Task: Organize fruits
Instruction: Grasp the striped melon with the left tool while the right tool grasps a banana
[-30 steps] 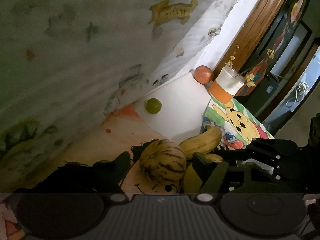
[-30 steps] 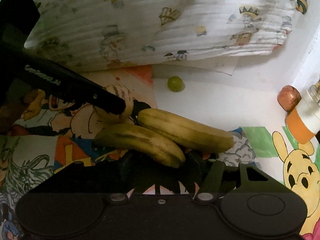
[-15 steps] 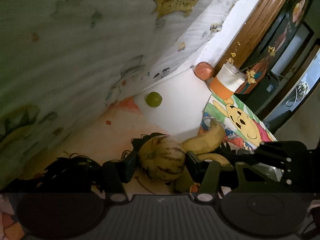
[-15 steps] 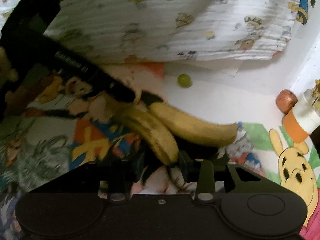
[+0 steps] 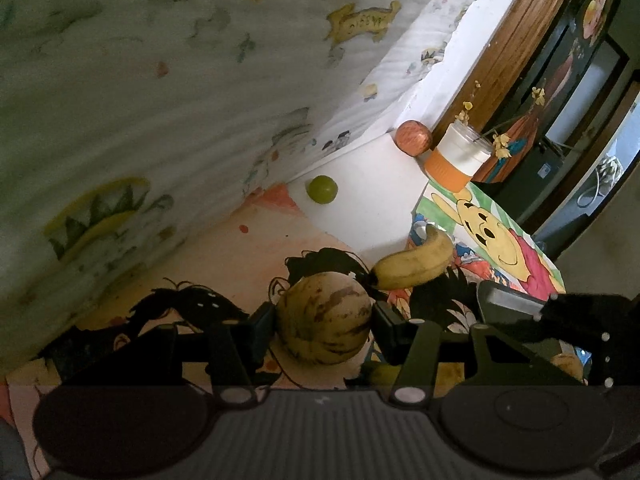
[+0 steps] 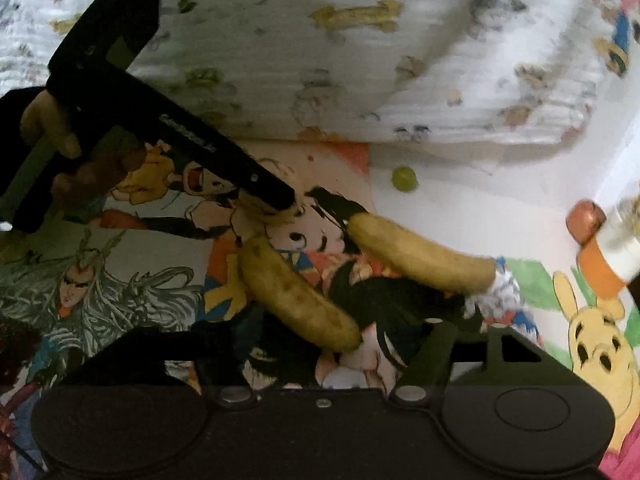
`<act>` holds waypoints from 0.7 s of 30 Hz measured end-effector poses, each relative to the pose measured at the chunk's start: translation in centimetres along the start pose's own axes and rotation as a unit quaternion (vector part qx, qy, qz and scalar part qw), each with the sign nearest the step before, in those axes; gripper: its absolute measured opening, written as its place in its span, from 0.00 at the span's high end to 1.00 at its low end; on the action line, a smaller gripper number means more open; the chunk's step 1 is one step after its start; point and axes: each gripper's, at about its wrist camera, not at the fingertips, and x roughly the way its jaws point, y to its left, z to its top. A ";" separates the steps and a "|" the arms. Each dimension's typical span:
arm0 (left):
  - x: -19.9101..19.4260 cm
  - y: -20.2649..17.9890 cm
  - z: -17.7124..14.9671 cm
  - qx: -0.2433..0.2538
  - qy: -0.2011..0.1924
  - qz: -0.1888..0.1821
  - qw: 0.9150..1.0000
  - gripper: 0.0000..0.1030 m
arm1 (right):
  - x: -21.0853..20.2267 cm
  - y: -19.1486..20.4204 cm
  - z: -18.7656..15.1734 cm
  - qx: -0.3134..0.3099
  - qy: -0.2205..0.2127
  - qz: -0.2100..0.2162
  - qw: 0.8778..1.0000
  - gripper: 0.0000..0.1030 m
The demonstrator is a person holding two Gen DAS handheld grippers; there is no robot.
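My left gripper (image 5: 324,320) is shut on a round yellow striped melon (image 5: 324,320), its pads against both sides. Just beyond it lies a yellow banana (image 5: 412,266) on the cartoon-print mat (image 5: 248,256). In the right wrist view my right gripper (image 6: 344,336) is shut on the near end of a second banana (image 6: 296,296), lifted and turned away from the other banana (image 6: 420,254). The left gripper's body (image 6: 168,132) shows at upper left. A small green fruit (image 5: 322,189) and a reddish apple (image 5: 413,137) lie further back on the white surface.
A patterned white blanket (image 5: 180,80) rises along the left and back. An orange-and-white jar with yellow flowers (image 5: 458,156) stands next to the apple. A Pooh-print mat (image 5: 484,232) lies to the right, with a wooden frame (image 5: 516,36) beyond.
My left gripper closed on the melon. My right gripper closed on the nearer banana and pulled it up and away from the other banana.
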 end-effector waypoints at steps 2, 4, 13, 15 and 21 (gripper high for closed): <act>0.0 0.0 -0.1 0.002 -0.002 0.000 1.000 0.45 | 0.7 0.5 0.3 -0.020 0.006 0.012 1.000 0.31; 0.1 0.0 0.0 0.002 -0.002 0.000 1.000 0.45 | 1.5 1.2 0.6 -0.038 0.013 0.015 0.999 0.32; 0.1 -0.2 -0.1 0.007 -0.001 0.005 1.000 0.45 | 2.7 2.1 1.1 -0.045 0.020 0.046 0.998 0.65; 0.1 -0.2 0.0 0.007 -0.001 0.005 1.000 0.45 | 2.5 2.5 1.0 -0.042 0.021 0.039 0.998 0.65; -0.1 -0.2 -0.2 0.005 -0.001 0.005 1.000 0.45 | 2.0 3.3 0.9 0.007 0.018 -0.001 1.000 0.66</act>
